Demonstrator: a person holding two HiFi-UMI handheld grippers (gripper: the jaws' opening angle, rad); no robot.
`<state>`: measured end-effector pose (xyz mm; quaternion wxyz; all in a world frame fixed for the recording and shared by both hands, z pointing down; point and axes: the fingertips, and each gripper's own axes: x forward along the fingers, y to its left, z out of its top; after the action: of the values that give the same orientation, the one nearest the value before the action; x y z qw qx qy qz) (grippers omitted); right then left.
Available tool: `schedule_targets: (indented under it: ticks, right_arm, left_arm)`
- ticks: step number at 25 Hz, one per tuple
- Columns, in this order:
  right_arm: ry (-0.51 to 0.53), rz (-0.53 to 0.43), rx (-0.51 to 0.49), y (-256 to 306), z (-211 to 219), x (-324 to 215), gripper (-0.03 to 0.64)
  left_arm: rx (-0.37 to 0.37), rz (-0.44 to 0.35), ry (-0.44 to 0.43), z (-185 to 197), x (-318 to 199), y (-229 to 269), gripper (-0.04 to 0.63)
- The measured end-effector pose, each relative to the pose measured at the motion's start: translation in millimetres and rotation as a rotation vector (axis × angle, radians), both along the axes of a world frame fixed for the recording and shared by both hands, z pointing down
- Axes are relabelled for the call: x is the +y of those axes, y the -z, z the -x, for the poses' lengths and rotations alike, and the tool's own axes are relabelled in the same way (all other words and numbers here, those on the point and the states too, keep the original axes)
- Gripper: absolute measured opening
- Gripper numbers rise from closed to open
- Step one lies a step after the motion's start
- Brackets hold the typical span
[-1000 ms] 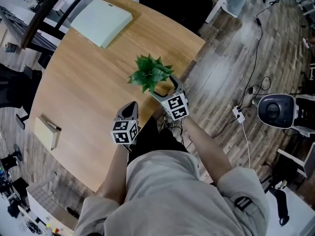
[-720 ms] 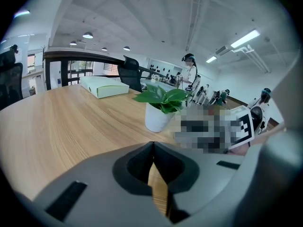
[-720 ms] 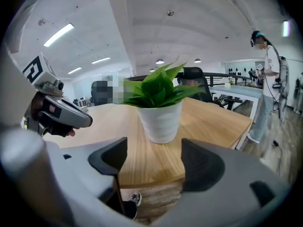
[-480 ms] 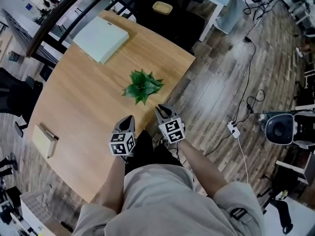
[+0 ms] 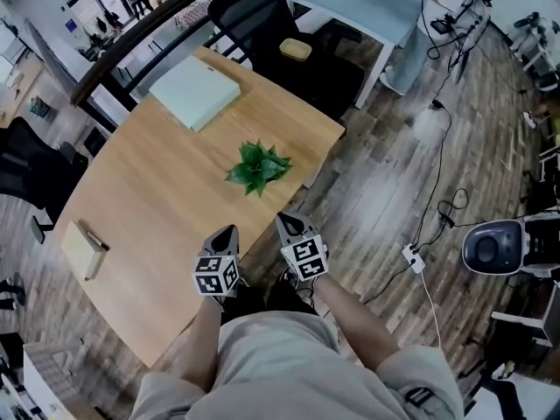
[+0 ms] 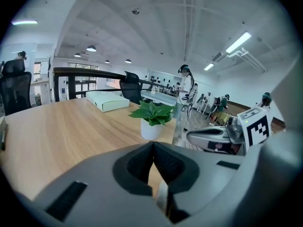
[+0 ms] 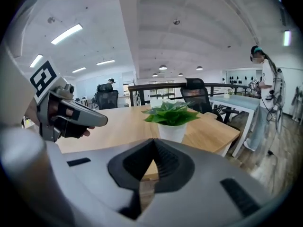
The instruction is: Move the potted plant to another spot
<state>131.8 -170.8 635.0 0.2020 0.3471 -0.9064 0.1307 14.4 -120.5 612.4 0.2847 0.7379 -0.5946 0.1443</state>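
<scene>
The left tongs (image 5: 229,231) are closed on nothing. The right tongs (image 5: 285,220) have just been closing and now meet, empty too. Both hover at the near edge of the light wooden worktop (image 5: 149,191). The green leafy plant in a white pot (image 5: 258,166) stands ahead, unobstructed (near the right edge). A pale green flat box (image 5: 194,92) lies well beyond it.

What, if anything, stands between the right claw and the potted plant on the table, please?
Nothing visible does. The right claw, whose jaws have just closed with nothing between them, is at the near edge of the table. Only bare wooden tabletop lies between it and the potted plant.
</scene>
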Motion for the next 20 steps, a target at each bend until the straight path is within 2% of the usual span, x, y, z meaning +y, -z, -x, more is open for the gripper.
schedule_targets:
  ticks: [8, 20]
  right_arm:
    - [-0.042, -0.069, 0.006, 40, 18, 27, 0.003]
    - [-0.16, -0.079, -0.038, 79, 64, 102, 0.003]
  left_arm:
    - [0.027, -0.063, -0.023, 17, 25, 25, 0.011]
    - [0.044, -0.189, -0.073, 66, 104, 77, 0.011]
